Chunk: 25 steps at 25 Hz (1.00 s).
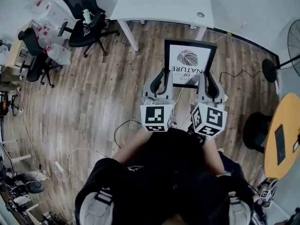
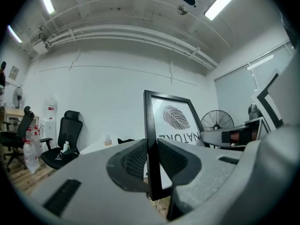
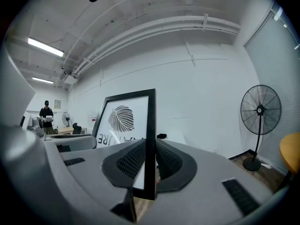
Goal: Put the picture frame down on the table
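Observation:
A black picture frame (image 1: 189, 60) with a leaf print and upside-down lettering hangs in the air above the wooden floor, short of the white table (image 1: 164, 3). My left gripper (image 1: 163, 80) is shut on the frame's left edge (image 2: 151, 139). My right gripper (image 1: 206, 83) is shut on its right edge (image 3: 150, 149). Each gripper view shows the dark ribbed pads pressed on both sides of the black border. The print (image 2: 176, 118) faces the person in the head view.
Two black office chairs (image 1: 86, 18) stand left of the white table. A floor fan (image 3: 260, 121) is at the right, a round orange table (image 1: 281, 135) beside it. Cables (image 1: 75, 158) trail over the floor. A person (image 3: 46, 114) stands far off.

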Each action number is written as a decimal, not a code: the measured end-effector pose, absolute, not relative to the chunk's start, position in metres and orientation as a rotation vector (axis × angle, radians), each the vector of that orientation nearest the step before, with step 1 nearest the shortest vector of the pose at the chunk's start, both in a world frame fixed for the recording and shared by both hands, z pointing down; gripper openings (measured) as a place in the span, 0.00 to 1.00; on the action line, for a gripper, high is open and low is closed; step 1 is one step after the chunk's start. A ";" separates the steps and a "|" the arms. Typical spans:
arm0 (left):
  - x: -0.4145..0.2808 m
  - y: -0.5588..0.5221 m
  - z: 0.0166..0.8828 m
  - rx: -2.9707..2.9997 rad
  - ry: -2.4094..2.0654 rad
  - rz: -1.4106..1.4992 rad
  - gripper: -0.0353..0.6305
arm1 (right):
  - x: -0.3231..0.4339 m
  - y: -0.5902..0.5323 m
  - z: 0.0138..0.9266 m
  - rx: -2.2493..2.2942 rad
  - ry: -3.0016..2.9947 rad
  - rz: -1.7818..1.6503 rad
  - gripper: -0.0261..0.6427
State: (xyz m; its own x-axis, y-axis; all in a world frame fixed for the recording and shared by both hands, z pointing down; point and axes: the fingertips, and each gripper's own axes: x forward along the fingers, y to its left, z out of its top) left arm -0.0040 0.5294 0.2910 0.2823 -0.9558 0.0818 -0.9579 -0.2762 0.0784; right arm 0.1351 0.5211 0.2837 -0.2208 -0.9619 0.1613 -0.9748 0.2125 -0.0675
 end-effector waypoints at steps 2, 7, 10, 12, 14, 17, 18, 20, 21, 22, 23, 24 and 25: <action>-0.010 0.515 0.292 2.425 -1.810 0.013 0.16 | 0.129 0.507 0.286 1.906 -2.372 0.234 0.14; -0.040 0.468 0.291 2.451 -1.783 -0.004 0.16 | 0.099 0.465 0.281 1.927 -2.354 0.206 0.14; -0.052 0.434 0.289 2.461 -1.750 -0.012 0.16 | 0.087 0.433 0.278 1.948 -2.328 0.212 0.14; -0.057 0.411 0.286 2.477 -1.730 -0.020 0.16 | 0.082 0.414 0.277 1.971 -2.307 0.214 0.14; -0.061 0.390 0.285 2.495 -1.703 -0.019 0.16 | 0.078 0.395 0.275 1.994 -2.285 0.211 0.14; -0.072 0.364 0.283 2.514 -1.677 -0.019 0.16 | 0.066 0.371 0.274 2.020 -2.264 0.219 0.14; -0.077 0.355 0.282 2.519 -1.673 -0.022 0.16 | 0.062 0.363 0.274 2.027 -2.260 0.220 0.14; -0.088 0.339 0.282 2.528 -1.667 -0.025 0.16 | 0.050 0.347 0.273 2.037 -2.255 0.213 0.14; -0.095 0.331 0.281 2.530 -1.664 -0.026 0.16 | 0.044 0.340 0.272 2.042 -2.254 0.209 0.14; -0.101 0.324 0.281 2.533 -1.660 -0.029 0.16 | 0.038 0.334 0.271 2.047 -2.253 0.204 0.14; -0.106 0.318 0.280 2.536 -1.656 -0.034 0.16 | 0.032 0.328 0.270 2.053 -2.251 0.200 0.14; -0.111 0.312 0.279 2.541 -1.652 -0.037 0.16 | 0.027 0.323 0.268 2.058 -2.251 0.195 0.14; -0.116 0.307 0.278 2.545 -1.649 -0.039 0.16 | 0.022 0.317 0.267 2.062 -2.251 0.192 0.14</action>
State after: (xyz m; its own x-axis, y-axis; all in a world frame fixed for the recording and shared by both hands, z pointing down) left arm -0.1161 0.3068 0.2778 0.4099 -0.9114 0.0374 -0.9086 -0.4043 0.1051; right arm 0.0225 0.3173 0.2673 -0.0888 -0.9854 0.1456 -0.9958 0.0843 -0.0365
